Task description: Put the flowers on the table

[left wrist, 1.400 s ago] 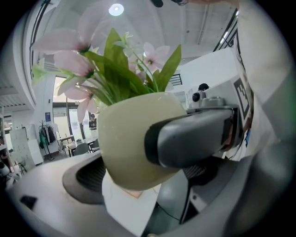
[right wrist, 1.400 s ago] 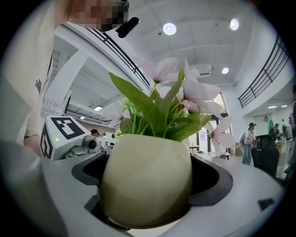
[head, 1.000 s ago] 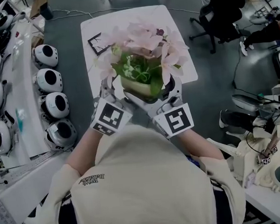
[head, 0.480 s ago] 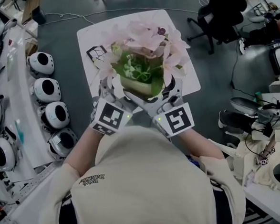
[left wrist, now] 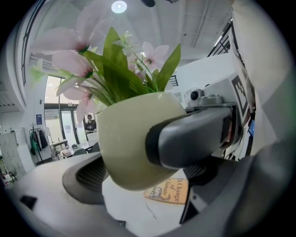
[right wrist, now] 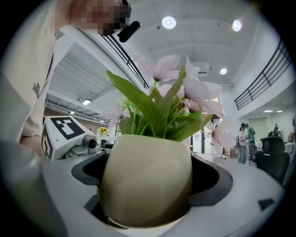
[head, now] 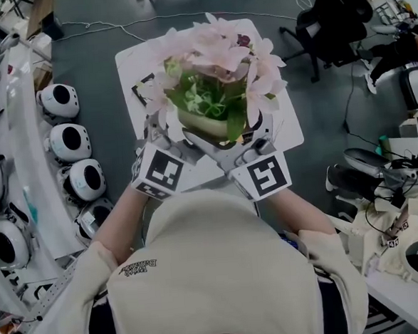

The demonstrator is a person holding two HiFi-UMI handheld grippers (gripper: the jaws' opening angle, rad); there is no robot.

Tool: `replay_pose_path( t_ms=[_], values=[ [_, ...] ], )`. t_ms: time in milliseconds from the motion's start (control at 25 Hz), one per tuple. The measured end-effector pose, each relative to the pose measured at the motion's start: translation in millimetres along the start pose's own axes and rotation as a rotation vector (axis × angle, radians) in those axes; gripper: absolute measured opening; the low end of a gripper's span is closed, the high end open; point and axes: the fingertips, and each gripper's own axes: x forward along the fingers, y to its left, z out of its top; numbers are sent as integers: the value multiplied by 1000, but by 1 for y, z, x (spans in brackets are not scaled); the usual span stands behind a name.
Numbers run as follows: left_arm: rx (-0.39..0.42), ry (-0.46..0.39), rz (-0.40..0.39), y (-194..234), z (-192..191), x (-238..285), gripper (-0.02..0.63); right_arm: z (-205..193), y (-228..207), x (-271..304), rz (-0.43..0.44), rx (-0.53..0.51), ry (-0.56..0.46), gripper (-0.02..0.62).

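Left tool (head: 167,136) (left wrist: 138,159): jaws closed against both flanks of the pot (head: 203,127) (left wrist: 125,139), one dark pad across the side facing its camera and the other behind the far side. Marker cube sits at the rear, toward the person.

Right tool (head: 255,135) (right wrist: 149,187): jaws likewise closed on the same pot (right wrist: 146,178), whose rounded body sits in the curved pads on either side. It is just beside the left tool, and the two converge on the pot from the person's side.

Pot: pale cream-green, rounded, upright, held between both tools.

Flowers (head: 219,51) (left wrist: 69,55) (right wrist: 185,88): pale pink blooms with green leaves, standing in the pot and spreading above and ahead of both tools.

Desk (head: 285,119): white, square, below and ahead of the tools. The pot hangs over its near half, and the left gripper view shows a gap under its base.

Booklet (left wrist: 169,190): orange cover, lying flat on the desk below the left tool.

White domed units (head: 69,142): a row well to the left of the left tool.

Chair (head: 326,20): black, well off ahead and to the right of the right tool.
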Motion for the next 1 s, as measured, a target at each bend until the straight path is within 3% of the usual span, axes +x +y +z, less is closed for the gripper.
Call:
replay_pose_path(
  t_ms=[1000],
  values=[
    [-8,59,55,12,12,62,489,-11,-65,3,84,42,-7,546]
  ],
)
